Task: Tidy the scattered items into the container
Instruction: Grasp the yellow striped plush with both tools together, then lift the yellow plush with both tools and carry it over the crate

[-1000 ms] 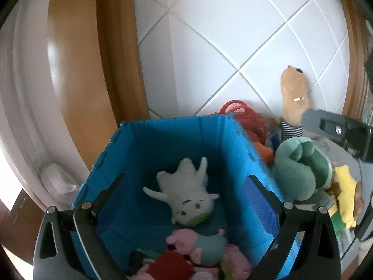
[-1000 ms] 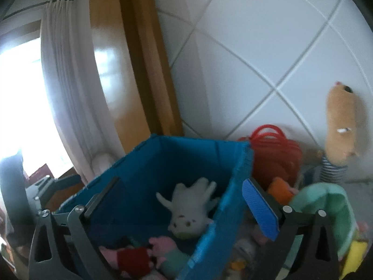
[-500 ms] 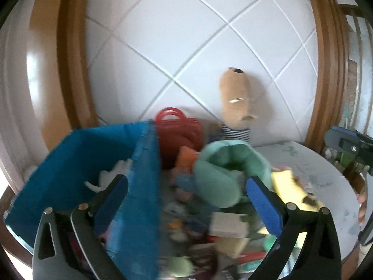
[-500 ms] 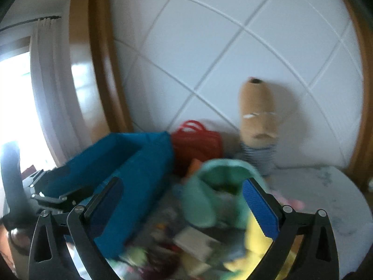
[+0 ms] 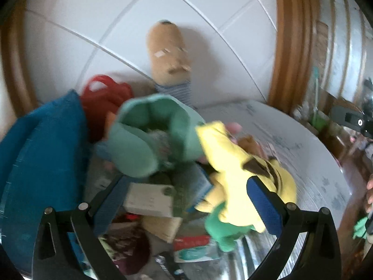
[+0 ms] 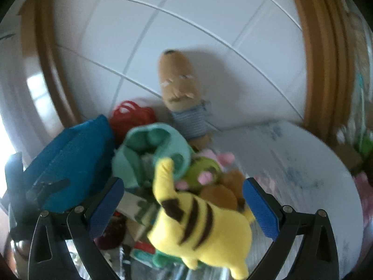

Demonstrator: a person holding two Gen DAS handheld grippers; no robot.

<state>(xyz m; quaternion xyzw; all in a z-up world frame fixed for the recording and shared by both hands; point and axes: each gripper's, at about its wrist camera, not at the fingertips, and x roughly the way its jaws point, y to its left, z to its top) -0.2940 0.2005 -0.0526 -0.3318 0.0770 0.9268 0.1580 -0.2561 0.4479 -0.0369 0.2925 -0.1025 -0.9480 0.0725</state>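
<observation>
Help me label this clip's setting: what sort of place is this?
Probably a room in a home: soft toys such as a yellow plush and a brown plush dog crowd a round white table beside a blue bin, against a white tiled wall.

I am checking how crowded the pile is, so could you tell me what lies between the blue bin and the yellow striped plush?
The green plush cushion sits between the blue bin and the yellow striped plush, clearest in the right wrist view.

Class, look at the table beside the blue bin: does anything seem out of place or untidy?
Yes. Toys and boxes lie heaped on the table outside the blue bin; a yellow plush sprawls atop the heap, and a tan plush leans against the wall.
</observation>
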